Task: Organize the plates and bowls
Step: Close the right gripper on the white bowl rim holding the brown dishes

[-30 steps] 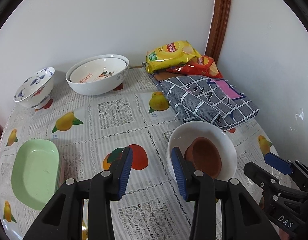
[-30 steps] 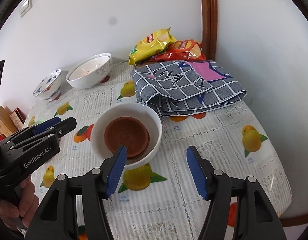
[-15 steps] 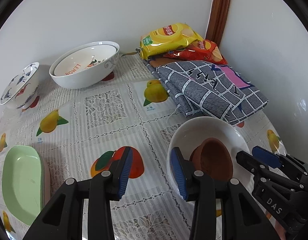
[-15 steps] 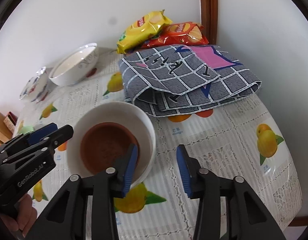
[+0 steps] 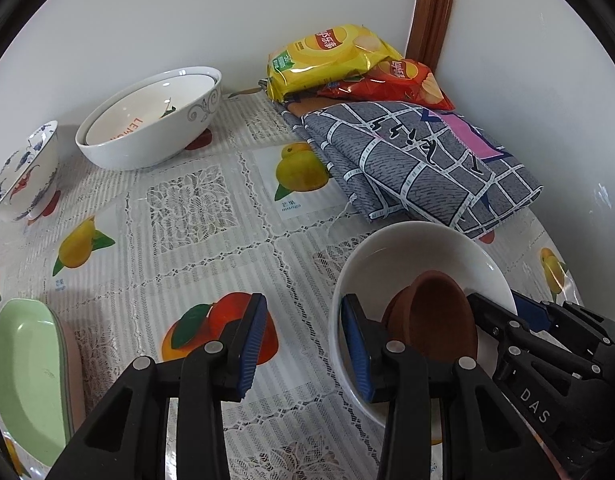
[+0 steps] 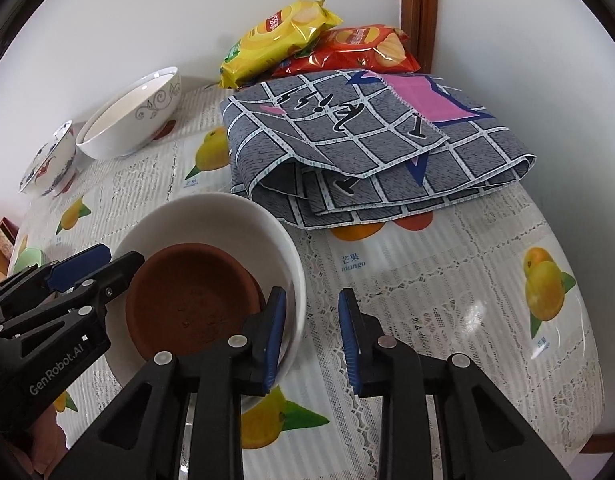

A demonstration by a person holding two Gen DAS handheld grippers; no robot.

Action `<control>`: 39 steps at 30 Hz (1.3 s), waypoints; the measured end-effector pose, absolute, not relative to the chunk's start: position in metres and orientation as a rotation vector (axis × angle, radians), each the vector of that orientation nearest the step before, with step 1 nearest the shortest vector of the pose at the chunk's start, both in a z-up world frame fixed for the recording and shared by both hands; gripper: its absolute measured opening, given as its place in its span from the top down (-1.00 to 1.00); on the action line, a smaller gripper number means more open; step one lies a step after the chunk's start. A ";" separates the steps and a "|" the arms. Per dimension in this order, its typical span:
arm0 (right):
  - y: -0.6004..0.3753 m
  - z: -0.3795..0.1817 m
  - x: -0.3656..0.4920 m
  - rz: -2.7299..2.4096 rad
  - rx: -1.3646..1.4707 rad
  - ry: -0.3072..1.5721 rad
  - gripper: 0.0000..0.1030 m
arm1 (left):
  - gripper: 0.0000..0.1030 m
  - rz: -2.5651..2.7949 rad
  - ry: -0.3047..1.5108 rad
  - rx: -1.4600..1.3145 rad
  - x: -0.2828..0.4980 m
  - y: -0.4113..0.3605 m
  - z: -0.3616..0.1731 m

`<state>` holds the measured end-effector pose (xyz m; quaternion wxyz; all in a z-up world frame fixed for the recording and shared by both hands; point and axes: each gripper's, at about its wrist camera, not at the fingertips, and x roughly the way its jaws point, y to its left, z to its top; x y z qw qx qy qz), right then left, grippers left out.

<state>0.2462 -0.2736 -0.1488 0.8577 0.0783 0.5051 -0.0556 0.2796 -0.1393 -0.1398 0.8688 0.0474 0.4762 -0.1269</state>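
A white bowl [image 5: 419, 248] [image 6: 211, 216] sits on the table with a brown clay saucer [image 5: 439, 320] [image 6: 191, 300] inside it. My left gripper [image 5: 303, 340] is open and straddles the bowl's left rim, one finger inside and one outside. My right gripper [image 6: 311, 332] is open and straddles the bowl's right rim the same way. Two stacked white bowls [image 5: 147, 120] [image 6: 131, 116] and a blue-patterned bowl [image 5: 23, 172] [image 6: 47, 164] stand at the back left. Green plates [image 5: 27, 376] lie stacked at the front left.
A folded grey checked cloth [image 5: 419, 164] [image 6: 367, 140] lies behind the white bowl. Yellow and red snack bags [image 5: 331, 60] [image 6: 283, 32] rest against the wall corner. The table edge [image 6: 587, 360] curves close on the right.
Both grippers have moved in on the white bowl. The right gripper's jaws have narrowed around its right rim and the left gripper's inner finger has slid inside the left rim.
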 end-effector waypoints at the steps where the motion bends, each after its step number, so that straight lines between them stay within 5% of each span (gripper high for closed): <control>1: -0.274 -0.150 0.246 -0.118 0.168 1.062 0.48 | 0.29 -0.265 0.999 0.100 0.280 -0.140 -0.141; 27: -0.283 -0.156 0.252 -0.100 0.245 1.057 0.47 | 0.54 -0.321 1.038 0.061 0.286 -0.142 -0.154; 33: -0.278 -0.156 0.249 -0.048 0.269 1.042 0.81 | 0.79 -0.340 1.019 0.066 0.278 -0.149 -0.153; 39: -0.274 -0.153 0.245 -0.072 0.260 1.022 0.82 | 0.80 -0.340 1.024 0.035 0.277 -0.145 -0.153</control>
